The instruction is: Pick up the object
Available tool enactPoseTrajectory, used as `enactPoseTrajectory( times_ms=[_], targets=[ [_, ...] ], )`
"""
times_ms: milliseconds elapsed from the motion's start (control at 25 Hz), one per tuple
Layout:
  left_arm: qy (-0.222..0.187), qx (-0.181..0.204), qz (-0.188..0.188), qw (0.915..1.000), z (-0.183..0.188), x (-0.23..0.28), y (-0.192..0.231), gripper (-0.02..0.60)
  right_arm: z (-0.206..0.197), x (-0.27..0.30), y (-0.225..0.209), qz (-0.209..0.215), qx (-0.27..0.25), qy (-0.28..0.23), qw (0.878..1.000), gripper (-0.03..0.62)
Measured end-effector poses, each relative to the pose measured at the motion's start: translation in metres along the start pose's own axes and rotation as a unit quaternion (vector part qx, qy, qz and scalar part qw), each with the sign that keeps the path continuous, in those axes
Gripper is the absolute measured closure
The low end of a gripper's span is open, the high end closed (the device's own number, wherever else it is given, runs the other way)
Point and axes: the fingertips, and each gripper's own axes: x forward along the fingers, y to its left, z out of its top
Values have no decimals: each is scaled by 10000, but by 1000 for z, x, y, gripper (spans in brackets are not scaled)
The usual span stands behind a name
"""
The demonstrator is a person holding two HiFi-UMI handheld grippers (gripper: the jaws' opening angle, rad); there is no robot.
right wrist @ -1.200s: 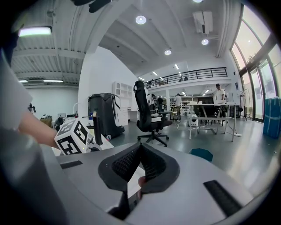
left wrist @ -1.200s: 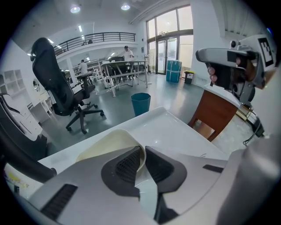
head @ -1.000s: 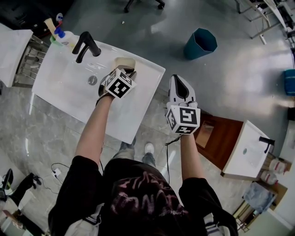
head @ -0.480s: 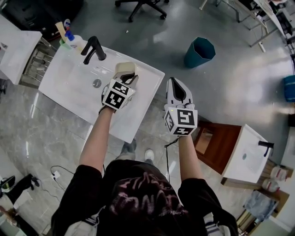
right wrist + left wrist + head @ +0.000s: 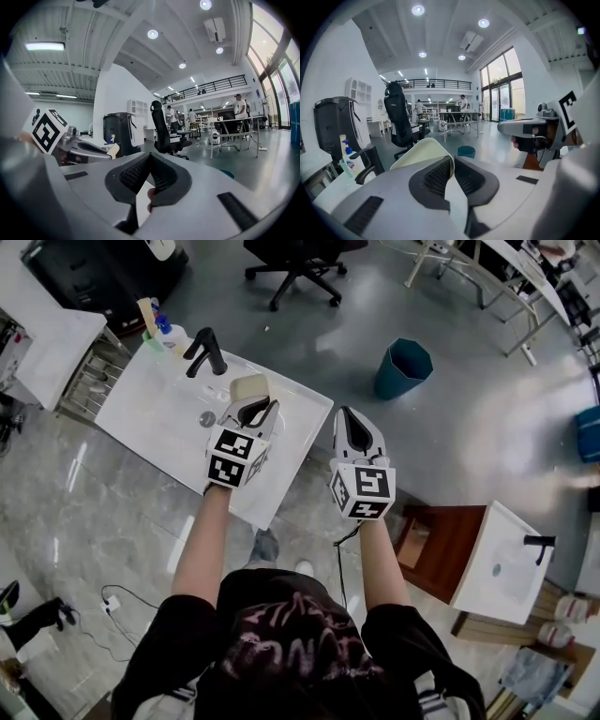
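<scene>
In the head view my left gripper [image 5: 260, 409] is shut on a flat cream-coloured piece [image 5: 249, 387] and holds it above the white sink [image 5: 150, 418]. In the left gripper view the same cream piece [image 5: 419, 152] sticks out up and to the left, and the left gripper [image 5: 452, 159] pinches its edge between the ribbed pads. My right gripper [image 5: 354, 423] hangs beside it, off the sink's right edge. Seen from its own camera, the right gripper [image 5: 149, 157] is shut, tips together, with nothing in them.
The sink carries a black faucet [image 5: 208, 351], a drain [image 5: 207, 418] and bottles [image 5: 161, 329] at its far left corner. A teal bin [image 5: 403, 367] and an office chair [image 5: 295, 263] stand on the floor beyond. A wooden cabinet [image 5: 441, 531] and a second basin [image 5: 506, 554] are at the right.
The left gripper has come up and back toward me with the cream piece in it. The right gripper has kept its place beside it.
</scene>
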Motion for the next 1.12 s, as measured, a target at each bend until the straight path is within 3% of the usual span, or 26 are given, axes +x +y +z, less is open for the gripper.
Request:
enactPoseTrajectory(
  times_ms=[600,1120],
  targets=[
    [-931,-116,768,9926,53,-107,-17,540,33,-50,25,216,-142,-309,9992,579],
    [-1498,-69,1225,9811,71,-183,-39,540,51,-92,43,373,-251,-548,9975,580]
  ],
)
